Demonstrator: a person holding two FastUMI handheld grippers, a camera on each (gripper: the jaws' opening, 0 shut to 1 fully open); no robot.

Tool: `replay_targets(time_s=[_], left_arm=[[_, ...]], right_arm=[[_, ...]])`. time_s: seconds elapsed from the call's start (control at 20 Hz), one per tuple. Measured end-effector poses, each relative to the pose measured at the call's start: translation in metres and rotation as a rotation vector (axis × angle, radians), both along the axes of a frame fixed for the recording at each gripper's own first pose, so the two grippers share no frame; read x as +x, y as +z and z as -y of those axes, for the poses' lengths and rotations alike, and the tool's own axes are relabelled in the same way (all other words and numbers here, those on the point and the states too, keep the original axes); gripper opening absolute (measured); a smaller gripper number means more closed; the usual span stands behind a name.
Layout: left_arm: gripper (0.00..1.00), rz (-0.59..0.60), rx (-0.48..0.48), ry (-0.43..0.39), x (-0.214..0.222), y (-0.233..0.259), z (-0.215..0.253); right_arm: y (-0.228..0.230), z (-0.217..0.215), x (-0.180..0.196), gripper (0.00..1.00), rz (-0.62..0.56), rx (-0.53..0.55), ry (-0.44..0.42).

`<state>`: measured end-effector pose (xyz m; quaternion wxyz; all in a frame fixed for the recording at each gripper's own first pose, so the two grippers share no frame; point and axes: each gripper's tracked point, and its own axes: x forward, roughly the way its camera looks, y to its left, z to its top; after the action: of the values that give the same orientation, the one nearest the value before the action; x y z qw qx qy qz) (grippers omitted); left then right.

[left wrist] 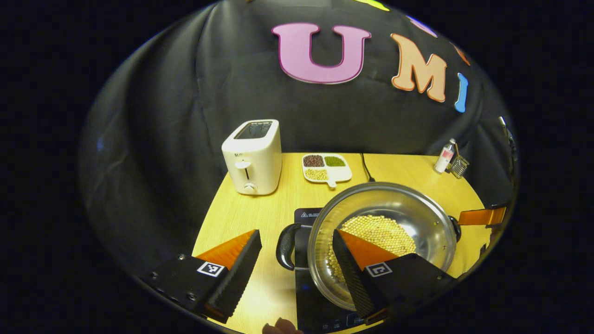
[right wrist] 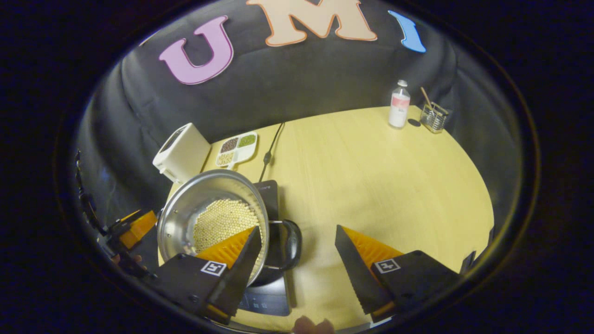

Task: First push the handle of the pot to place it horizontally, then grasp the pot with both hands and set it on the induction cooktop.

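A steel pot holding yellow beans stands on the black induction cooktop, its two black loop handles pointing left and right. My left gripper is open around the left handle, one finger outside it and the other over the pot's inside. In the right gripper view the pot lies at the lower left on the cooktop. My right gripper is open too, with the right handle between its fingers. Each view shows the other gripper beyond the pot.
A white toaster and a divided dish of beans stand at the back of the wooden table. The cooktop's cable runs rearward. A small bottle and a wire holder sit far right.
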<state>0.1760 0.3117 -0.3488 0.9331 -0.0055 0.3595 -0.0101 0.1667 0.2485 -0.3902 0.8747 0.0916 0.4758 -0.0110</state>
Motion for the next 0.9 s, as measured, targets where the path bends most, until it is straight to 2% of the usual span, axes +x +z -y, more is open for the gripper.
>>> replay_targets(time_s=[0.05, 0.3, 0.35, 0.4, 0.55, 0.8, 0.85, 0.9], left_arm=[[0.94, 0.026, 0.008, 0.003, -0.003, 0.012, 0.004], [0.94, 0.159, 0.046, 0.039, -0.036, 0.082, 0.045], [0.94, 0.177, 0.051, 0.048, -0.048, 0.094, 0.057], [0.94, 0.192, 0.046, 0.054, -0.059, 0.107, 0.072], [0.94, 0.233, 0.024, 0.051, -0.092, 0.139, 0.121], [0.93, 0.332, 0.002, 0.073, -0.13, 0.198, 0.172], [0.93, 0.352, 0.01, 0.065, -0.134, 0.207, 0.179], [0.93, 0.371, 0.018, 0.053, -0.137, 0.218, 0.186]], right_arm=[[0.009, 0.004, -0.002, 0.99, 0.02, 0.012, 0.008], [0.059, 0.037, -0.021, 0.99, 0.136, 0.085, 0.055], [0.07, 0.046, -0.028, 0.94, 0.159, 0.096, 0.064], [0.081, 0.059, -0.034, 0.93, 0.185, 0.102, 0.069], [0.12, 0.095, -0.049, 0.92, 0.308, 0.107, 0.088], [0.171, 0.128, -0.079, 0.92, 0.44, 0.113, 0.114], [0.182, 0.135, -0.079, 0.98, 0.478, 0.108, 0.112], [0.189, 0.14, -0.08, 0.92, 0.502, 0.104, 0.104]])
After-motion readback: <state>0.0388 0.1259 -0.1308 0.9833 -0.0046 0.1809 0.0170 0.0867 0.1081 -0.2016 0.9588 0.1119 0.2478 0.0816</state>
